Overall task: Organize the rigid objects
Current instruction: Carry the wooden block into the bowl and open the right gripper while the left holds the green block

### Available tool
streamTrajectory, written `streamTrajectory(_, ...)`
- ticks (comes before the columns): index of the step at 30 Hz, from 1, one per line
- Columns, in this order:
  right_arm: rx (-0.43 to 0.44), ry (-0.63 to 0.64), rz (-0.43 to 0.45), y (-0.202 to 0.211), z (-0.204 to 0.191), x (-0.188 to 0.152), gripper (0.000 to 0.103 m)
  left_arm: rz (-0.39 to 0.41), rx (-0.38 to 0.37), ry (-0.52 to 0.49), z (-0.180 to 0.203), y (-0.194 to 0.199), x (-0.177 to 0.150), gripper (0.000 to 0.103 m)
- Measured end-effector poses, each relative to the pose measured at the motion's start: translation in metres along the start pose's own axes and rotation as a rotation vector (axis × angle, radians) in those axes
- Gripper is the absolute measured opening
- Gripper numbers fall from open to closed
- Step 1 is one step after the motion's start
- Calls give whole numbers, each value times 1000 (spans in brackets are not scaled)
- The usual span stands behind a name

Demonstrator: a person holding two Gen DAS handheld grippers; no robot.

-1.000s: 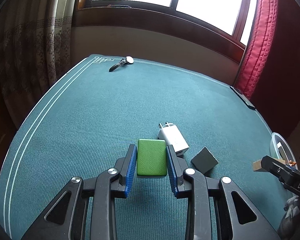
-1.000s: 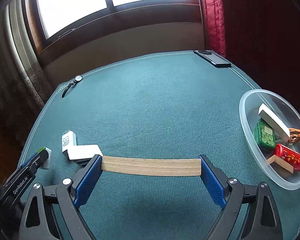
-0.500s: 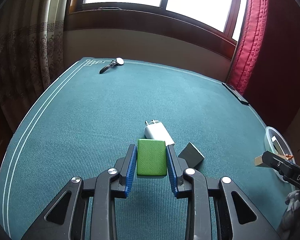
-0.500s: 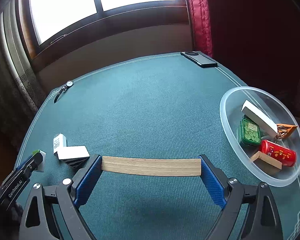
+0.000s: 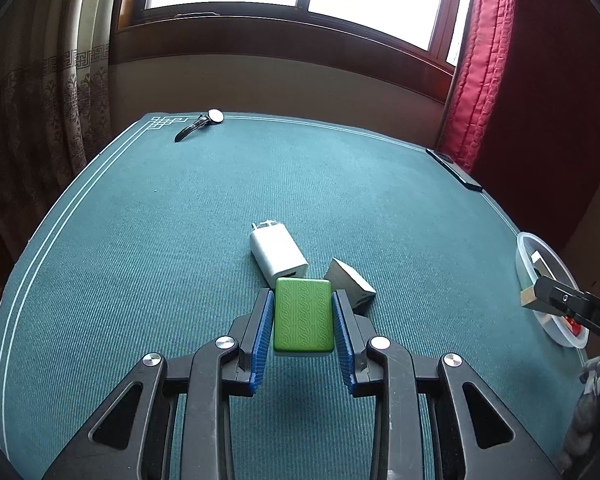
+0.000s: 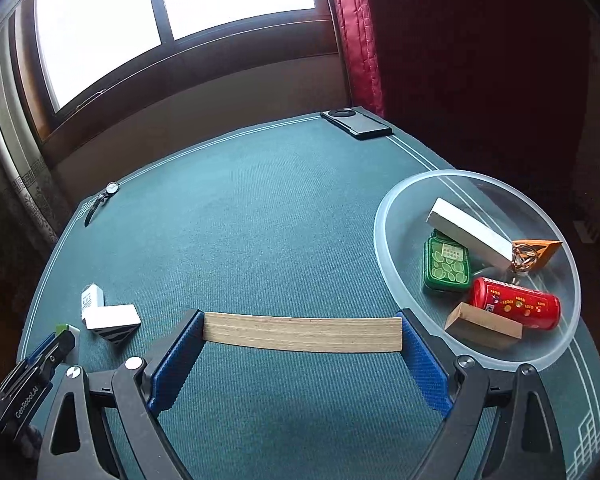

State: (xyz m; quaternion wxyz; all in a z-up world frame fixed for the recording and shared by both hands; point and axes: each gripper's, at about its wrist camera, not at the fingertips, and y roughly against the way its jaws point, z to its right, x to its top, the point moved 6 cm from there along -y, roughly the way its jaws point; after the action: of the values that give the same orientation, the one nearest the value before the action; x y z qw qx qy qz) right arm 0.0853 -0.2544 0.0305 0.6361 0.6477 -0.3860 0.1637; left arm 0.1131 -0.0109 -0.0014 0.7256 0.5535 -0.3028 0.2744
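Green table (image 6: 260, 240): right gripper (image 6: 302, 330) clamps wooden slat (image 6: 302, 332) endwise near right-edge bowl (image 6: 384, 216); left gripper (image 5: 303, 316) clamps green case (image 5: 303, 314), both likely bowl-bound.

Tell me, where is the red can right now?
In the right wrist view, the red can lies on its side inside the clear bowl at the table's right, between the green tin and wooden block.

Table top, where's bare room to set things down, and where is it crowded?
Free: the wide green cloth between the watch, the phone and the clear bowl. Crowded: the bowl's inside, and the spot by the white charger and striped block.
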Motion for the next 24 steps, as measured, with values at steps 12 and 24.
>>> streamTrajectory(12, -59, -89, 44, 10, 56, 6, 96, -42, -47, -26, 35, -1, -11, 30)
streamTrajectory(24, -120, -139, 88, 4, 104, 17, 96, -57, -68, -101, 82, -1, -8, 30)
